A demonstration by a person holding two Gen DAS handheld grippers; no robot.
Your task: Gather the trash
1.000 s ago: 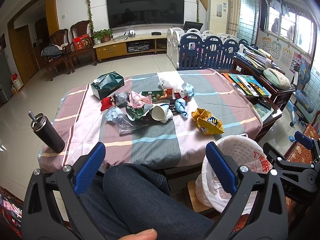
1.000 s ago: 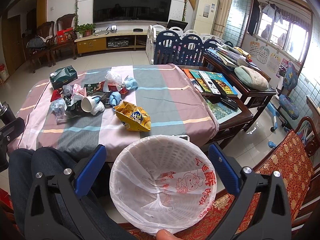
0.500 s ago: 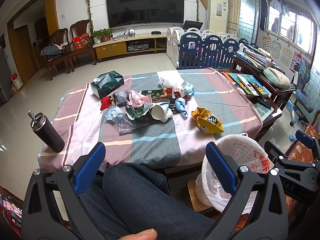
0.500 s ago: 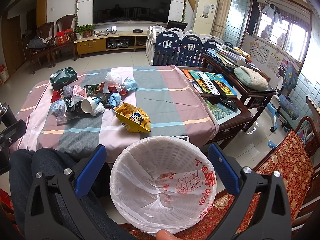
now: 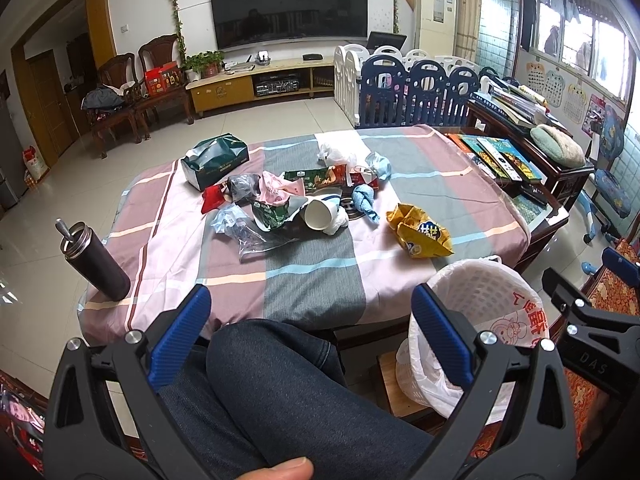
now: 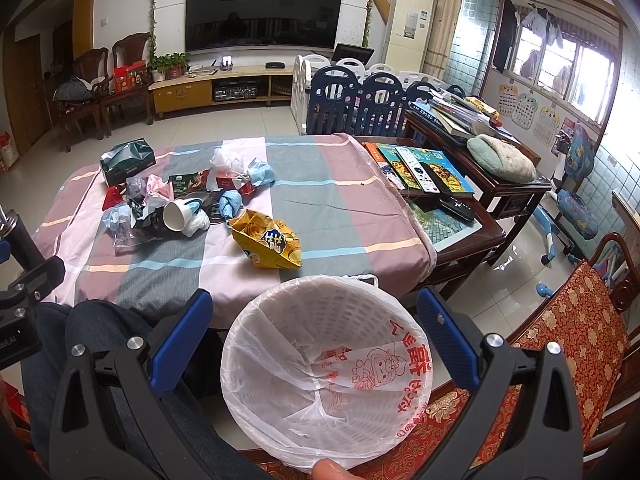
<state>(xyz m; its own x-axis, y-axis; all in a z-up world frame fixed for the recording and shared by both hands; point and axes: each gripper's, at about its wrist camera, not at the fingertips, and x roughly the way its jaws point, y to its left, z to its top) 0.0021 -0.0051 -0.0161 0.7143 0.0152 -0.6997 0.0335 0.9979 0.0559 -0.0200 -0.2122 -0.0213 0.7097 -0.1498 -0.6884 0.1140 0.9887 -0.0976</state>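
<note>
we see the left gripper [image 5: 310, 320] spread wide w/ nothing between its 2 blue pads, low over the person's knee [image 5: 276, 380] at the table's near edge. the right gripper [image 6: 314, 320] is spread too, holding nothing, above the white lined bin [image 6: 324, 364], which sits off the table's near right corner. trash pile [image 5: 288, 204] lies mid-table toward the far edge: paper cup [image 5: 320, 212] on its side, wrappers, blue rag. yellow snack bag [image 5: 420, 232] lies apart, nearer the right edge. dark flask [image 5: 96, 262] stands at the near left corner; green tissue box [image 5: 214, 160] by the far left.
</note>
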